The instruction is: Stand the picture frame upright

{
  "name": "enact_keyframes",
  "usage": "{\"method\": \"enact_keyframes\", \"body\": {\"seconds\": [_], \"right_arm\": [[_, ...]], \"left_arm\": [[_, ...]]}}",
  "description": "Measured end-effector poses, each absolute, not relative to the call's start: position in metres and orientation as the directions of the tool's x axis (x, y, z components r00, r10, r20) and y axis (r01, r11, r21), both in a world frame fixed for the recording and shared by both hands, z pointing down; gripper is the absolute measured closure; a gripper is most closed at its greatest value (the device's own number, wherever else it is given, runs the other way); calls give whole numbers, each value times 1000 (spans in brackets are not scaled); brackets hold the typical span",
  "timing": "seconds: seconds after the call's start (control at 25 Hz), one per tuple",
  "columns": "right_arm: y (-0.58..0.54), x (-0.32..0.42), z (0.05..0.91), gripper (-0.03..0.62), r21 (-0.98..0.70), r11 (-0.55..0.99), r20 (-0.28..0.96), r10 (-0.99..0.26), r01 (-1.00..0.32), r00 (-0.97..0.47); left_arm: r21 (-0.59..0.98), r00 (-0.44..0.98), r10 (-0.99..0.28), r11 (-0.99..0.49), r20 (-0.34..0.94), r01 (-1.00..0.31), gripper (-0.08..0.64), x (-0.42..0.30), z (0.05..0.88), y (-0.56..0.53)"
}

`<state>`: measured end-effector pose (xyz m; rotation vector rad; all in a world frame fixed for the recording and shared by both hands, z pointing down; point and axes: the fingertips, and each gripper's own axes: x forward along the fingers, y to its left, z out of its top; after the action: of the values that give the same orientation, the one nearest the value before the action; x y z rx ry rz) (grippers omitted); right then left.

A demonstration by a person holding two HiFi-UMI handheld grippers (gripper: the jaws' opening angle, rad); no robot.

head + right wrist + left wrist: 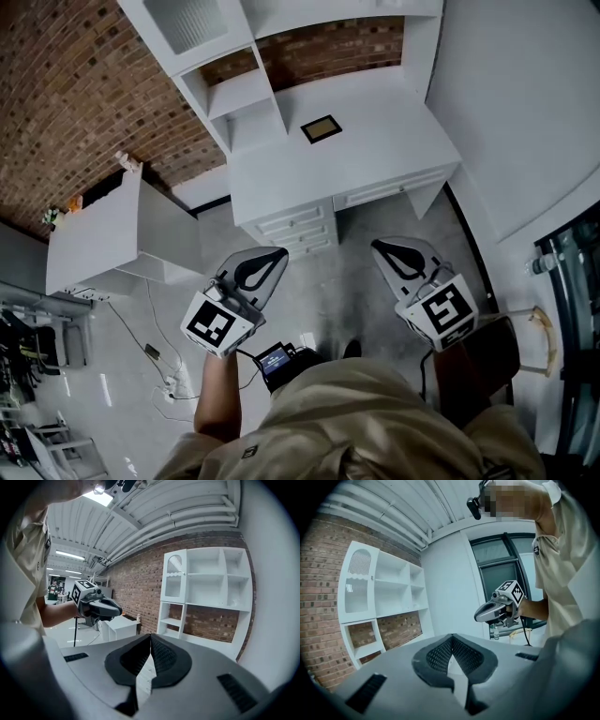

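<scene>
A small dark picture frame (pixel 321 128) with a gold border lies flat on the white desk (pixel 375 155) in the head view. Both grippers are held over the floor, well short of the desk. My left gripper (pixel 267 263) is shut with nothing between its jaws; it also shows in the right gripper view as the left gripper (pixel 115 610). My right gripper (pixel 386 251) is shut and empty too, and the left gripper view catches the right gripper (pixel 480 616) from the side. Neither gripper view shows the frame.
The desk has drawers (pixel 295 228) facing me and white shelves (pixel 239 89) against the brick wall behind it. A low white cabinet (pixel 108 234) stands to the left. Cables and a power strip (pixel 169 380) lie on the floor at lower left. A window (pixel 572 309) is on the right.
</scene>
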<state>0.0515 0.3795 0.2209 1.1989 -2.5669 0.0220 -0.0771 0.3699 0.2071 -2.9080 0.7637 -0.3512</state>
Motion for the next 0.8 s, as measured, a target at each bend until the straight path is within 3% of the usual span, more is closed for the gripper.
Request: {"method": "enact_keyframes", "body": {"seconds": [0.48, 0.8], "right_arm": [[281, 109, 248, 588, 91, 537, 336, -810, -839, -481], [168, 111, 253, 588, 105, 473, 361, -838, -875, -410]], "left_arm": [[-106, 901, -388, -921, 192, -374, 554, -23, 236, 236], [-94, 923, -343, -939, 172, -331, 553, -28, 239, 113]]}}
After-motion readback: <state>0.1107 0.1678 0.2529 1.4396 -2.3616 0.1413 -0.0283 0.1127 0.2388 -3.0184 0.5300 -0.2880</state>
